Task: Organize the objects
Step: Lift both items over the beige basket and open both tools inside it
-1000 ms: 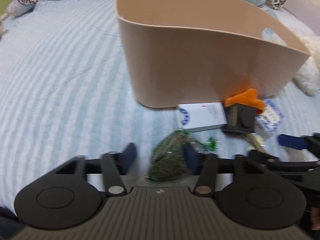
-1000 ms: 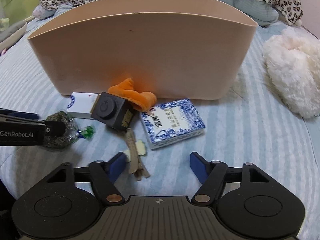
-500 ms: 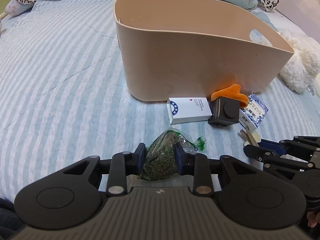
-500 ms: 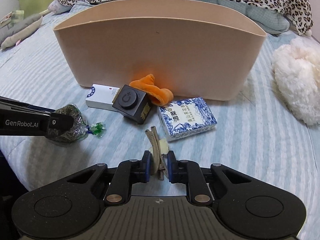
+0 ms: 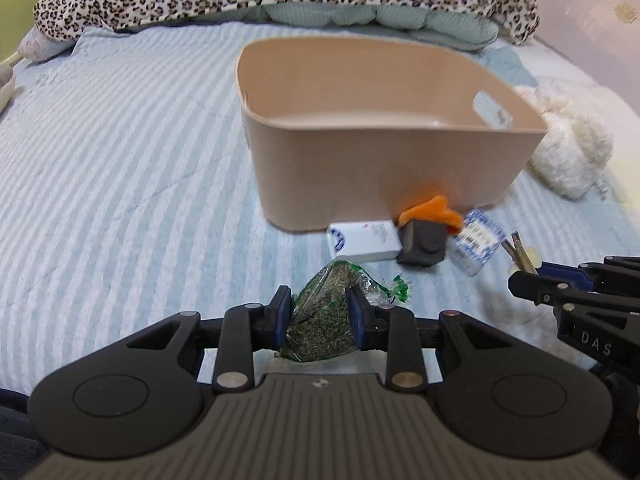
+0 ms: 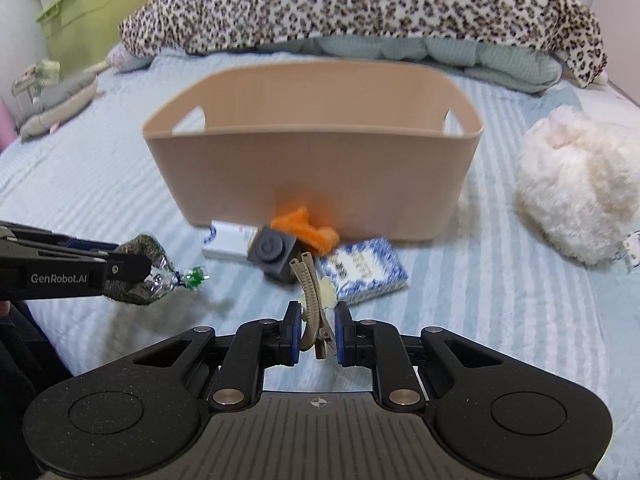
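My left gripper (image 5: pixel 320 312) is shut on a clear bag of dried green herbs (image 5: pixel 326 316) and holds it above the bed; the bag also shows in the right wrist view (image 6: pixel 144 268). My right gripper (image 6: pixel 318 330) is shut on a beige hair clip (image 6: pixel 310 300), lifted off the bed. The tan storage bin (image 5: pixel 380 128) stands open behind, and shows in the right wrist view (image 6: pixel 316 160). In front of it lie a white box (image 6: pixel 228 240), a dark grey cube (image 6: pixel 274 254), an orange cloth piece (image 6: pixel 308 230) and a blue-and-white patterned box (image 6: pixel 362 270).
A fluffy white plush (image 6: pixel 580 184) lies right of the bin. A leopard-print blanket (image 6: pixel 360 4) and quilted pillow run along the back. A green crate (image 6: pixel 96 12) and a grey soft toy (image 6: pixel 56 100) are at the far left. The bed sheet (image 5: pixel 120 160) is striped.
Both grippers closed on their items, the left on the herb bag and the right on the hair clip, then lifted them up and back from the bin.
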Action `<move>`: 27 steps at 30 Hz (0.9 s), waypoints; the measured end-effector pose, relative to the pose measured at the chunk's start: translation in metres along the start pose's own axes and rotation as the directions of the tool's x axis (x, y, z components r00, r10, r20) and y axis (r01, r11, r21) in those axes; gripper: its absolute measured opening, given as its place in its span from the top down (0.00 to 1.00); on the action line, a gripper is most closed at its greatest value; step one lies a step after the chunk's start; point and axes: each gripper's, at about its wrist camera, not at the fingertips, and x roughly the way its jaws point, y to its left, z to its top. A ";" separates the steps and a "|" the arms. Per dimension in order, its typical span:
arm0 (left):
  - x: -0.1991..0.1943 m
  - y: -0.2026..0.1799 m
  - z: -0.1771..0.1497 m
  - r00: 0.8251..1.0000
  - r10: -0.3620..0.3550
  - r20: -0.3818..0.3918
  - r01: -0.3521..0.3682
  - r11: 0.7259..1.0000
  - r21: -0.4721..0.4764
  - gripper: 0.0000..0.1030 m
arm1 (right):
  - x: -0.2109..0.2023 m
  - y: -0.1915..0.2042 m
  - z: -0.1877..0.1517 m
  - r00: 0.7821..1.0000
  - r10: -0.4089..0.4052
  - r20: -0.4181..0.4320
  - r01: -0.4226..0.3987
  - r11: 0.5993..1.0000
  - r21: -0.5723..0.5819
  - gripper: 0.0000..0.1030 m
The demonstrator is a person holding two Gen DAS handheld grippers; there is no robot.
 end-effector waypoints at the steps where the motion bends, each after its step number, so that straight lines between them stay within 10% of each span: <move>1: -0.003 0.000 0.002 1.000 -0.013 0.008 0.013 1.000 -0.004 0.69 | -0.005 -0.002 0.002 1.000 -0.001 0.016 0.001 1.000 0.005 0.85; 16: -0.036 -0.011 0.063 0.981 0.016 0.196 -0.022 0.999 0.033 0.69 | -0.043 -0.025 0.077 0.968 -0.056 0.244 0.051 0.998 0.029 0.85; 27: 0.011 -0.026 0.110 0.971 0.115 0.209 -0.127 0.991 0.044 0.69 | -0.011 -0.033 0.121 0.960 -0.085 0.265 0.079 0.996 0.035 0.85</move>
